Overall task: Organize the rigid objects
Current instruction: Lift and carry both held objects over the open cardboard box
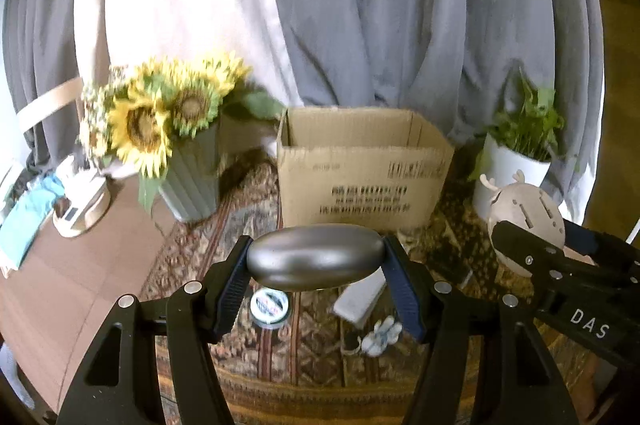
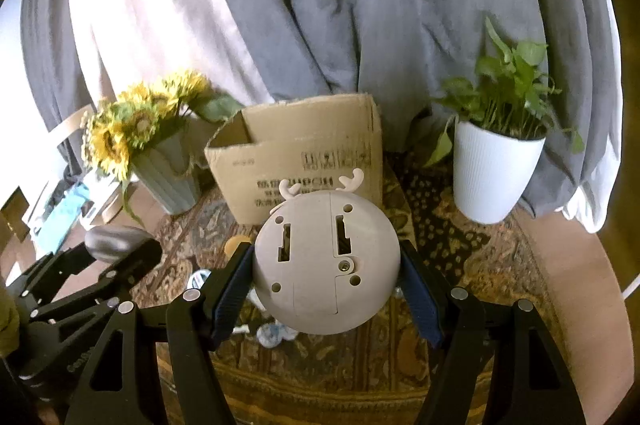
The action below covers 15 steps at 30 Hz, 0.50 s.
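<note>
L gripper (image 1: 316,257) fingers clamp grey oval case (image 1: 314,256) end-to-end, R gripper (image 2: 326,265) fingers grip round antlered gadget (image 2: 326,261) by its sides, both held above desk (image 1: 80,277) facing open cardboard box (image 1: 360,165), prob. for drop-in.
</note>
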Available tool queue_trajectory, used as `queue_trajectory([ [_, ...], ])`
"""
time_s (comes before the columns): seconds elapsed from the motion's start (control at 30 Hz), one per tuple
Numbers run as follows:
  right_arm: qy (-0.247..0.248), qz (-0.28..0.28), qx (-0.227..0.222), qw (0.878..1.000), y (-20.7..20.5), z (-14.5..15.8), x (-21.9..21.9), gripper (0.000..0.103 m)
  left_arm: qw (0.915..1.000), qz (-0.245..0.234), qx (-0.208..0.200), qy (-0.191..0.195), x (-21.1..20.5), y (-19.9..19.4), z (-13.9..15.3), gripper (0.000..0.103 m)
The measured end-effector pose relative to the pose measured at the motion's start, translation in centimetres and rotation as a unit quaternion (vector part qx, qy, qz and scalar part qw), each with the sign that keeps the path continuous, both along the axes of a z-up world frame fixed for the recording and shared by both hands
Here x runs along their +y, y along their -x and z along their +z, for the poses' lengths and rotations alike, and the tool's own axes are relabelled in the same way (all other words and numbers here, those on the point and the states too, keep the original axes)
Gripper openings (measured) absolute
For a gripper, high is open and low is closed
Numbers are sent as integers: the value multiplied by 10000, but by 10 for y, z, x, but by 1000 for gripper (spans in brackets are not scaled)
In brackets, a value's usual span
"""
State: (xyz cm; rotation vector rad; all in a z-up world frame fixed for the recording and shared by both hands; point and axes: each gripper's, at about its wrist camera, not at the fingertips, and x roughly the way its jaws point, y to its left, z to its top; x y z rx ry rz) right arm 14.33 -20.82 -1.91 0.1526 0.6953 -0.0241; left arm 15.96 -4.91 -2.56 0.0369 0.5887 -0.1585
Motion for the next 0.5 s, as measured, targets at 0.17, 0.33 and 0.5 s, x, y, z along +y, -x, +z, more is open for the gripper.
queue_trajectory([
  [0.17,27,-31,-139,9999,-13,13,-5,71,9999,-62,-122,60,-4,-18,15,64],
  [0.33,36,-42,-237,9997,-31,23,-7,71,9997,-117,-203,82,-8,-39,25,64],
  [0.5,39,-14,-263,9996,-57,27,-5,71,9996,-126,-219,96,-8,-66,29,64],
])
